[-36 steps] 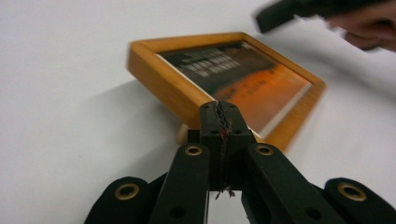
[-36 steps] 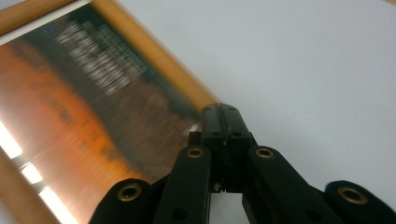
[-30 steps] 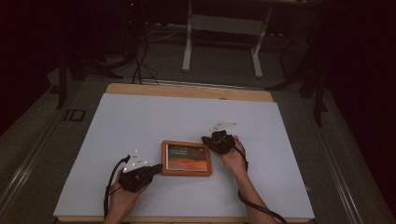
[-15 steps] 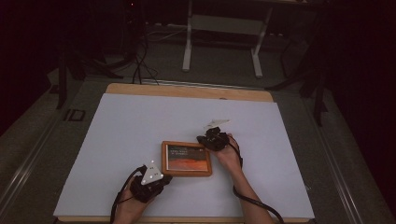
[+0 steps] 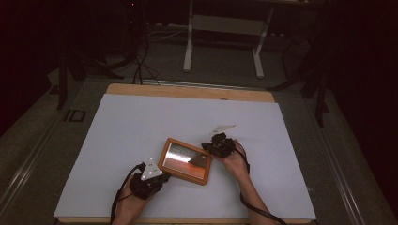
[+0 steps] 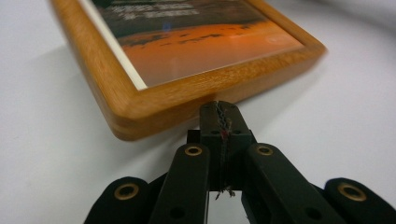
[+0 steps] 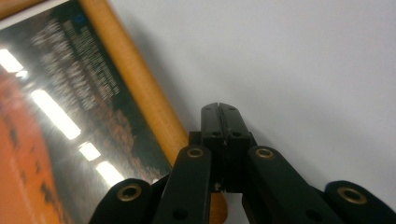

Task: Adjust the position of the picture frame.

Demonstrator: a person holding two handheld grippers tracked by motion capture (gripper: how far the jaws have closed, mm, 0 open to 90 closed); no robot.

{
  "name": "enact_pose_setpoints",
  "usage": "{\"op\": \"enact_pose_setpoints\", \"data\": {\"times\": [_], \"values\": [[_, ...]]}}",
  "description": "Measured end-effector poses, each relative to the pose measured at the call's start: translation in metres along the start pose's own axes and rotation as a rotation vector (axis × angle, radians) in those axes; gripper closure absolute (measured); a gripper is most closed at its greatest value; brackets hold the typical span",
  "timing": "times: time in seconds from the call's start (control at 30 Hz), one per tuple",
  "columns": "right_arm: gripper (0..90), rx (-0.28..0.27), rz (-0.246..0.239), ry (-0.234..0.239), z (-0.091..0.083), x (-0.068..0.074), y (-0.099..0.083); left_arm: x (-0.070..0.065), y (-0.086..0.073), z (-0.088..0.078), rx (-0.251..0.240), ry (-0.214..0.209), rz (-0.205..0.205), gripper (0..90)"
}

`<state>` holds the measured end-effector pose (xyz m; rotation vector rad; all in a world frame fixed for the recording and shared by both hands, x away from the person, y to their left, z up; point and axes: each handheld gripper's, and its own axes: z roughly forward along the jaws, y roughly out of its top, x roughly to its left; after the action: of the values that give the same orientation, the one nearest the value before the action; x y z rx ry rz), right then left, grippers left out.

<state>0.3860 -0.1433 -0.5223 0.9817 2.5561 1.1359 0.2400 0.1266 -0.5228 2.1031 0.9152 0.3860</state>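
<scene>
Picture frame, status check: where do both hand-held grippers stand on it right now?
Left hand-held gripper shut, tip at the frame's corner edge. Right hand-held gripper shut, beside the opposite rail. Picture frame flat on white table, ungrasped. Nothing in the way.

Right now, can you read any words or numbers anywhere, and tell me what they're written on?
"ID": white letters on a dark plate on the floor left of the table.
Pale lines of print on the dark upper part of the picture in the wooden frame: too blurred to read.
Nothing else carries writing.
</scene>
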Motion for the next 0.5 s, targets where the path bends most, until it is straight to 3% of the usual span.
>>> {"op": "enact_pose_setpoints", "data": {"times": [0.2,0.5], "values": [[90.0,0.057,-0.042,-0.021,-0.009,0.008,-0.012,0.014,0.005,0.004,0.004,0.039,-0.072,90.0],[90.0,0.115,-0.112,-0.096,-0.029,0.027,-0.028,0.029,0.017,0.019,0.018,0.048,-0.083,90.0]]}}
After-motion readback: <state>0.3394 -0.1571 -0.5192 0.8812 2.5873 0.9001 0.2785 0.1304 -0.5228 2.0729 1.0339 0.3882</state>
